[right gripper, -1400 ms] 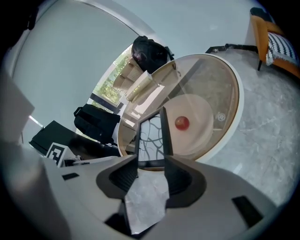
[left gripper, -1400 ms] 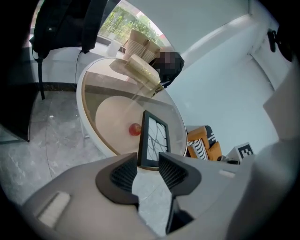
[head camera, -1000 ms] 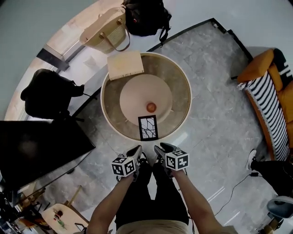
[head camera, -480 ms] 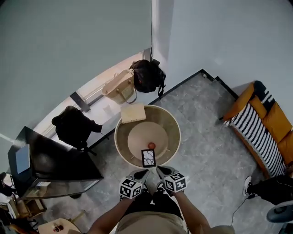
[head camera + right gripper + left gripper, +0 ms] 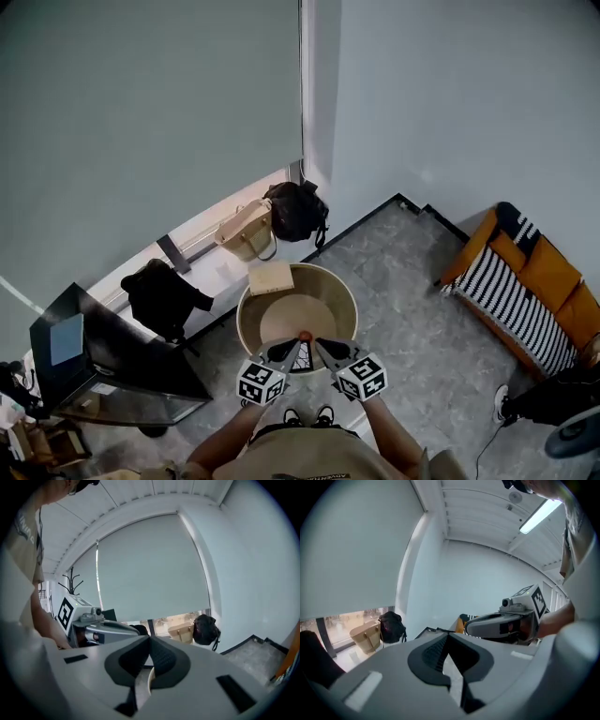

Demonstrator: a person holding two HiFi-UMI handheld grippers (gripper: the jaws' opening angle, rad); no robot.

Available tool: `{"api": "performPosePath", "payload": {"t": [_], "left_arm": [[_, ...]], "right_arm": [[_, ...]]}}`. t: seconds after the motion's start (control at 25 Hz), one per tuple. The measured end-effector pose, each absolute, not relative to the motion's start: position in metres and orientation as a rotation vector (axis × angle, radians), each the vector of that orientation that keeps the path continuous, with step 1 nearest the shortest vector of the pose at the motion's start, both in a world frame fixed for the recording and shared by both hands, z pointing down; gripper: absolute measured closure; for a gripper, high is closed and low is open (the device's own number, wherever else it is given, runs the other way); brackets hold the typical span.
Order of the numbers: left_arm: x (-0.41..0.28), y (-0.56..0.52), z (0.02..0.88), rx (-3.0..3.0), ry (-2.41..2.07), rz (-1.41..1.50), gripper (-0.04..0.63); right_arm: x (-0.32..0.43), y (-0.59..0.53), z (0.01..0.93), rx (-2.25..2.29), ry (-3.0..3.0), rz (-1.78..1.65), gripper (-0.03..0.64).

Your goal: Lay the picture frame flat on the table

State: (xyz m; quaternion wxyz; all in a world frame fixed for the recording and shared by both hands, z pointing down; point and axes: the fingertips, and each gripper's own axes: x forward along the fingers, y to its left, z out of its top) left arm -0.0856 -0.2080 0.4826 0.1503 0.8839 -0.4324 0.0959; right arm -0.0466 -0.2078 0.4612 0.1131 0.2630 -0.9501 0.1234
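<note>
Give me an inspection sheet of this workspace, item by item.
Surface: round wooden table with a raised rim, mostly bare.
Job's things: picture frame at the near edge, largely hidden behind the grippers; upright or flat cannot be told.
Clutter: small orange ball by the frame; pale board on the far rim.
Grippers: left gripper and right gripper both have jaws shut and empty, held above the near edge.
Cables: nothing seen.
Surroundings: tan bag and black bag by the window; striped sofa at right.
</note>
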Motion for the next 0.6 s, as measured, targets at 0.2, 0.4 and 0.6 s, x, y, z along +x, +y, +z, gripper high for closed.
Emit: {"api": "performPosePath", "payload": {"t": [0.2,0.4,0.6], "left_arm": [[-0.094,-0.213,0.426,2.625,-1.288,0.220,0.589],[-0.109,-0.224,0.376,2.672,-1.442,0.116,0.589],[-0.116,-0.235,0.347,2.678,-1.520,0.028,0.589]], "right_arm": [[-0.056,-0.214,0.405,0.788,-2.862,0.252,0.609],[-0.051,-0.222,0.351,0.923,-2.902,0.074,0.609],[-0.050,-0.231,0.326,0.972,-2.933,0.000,0.611]]}}
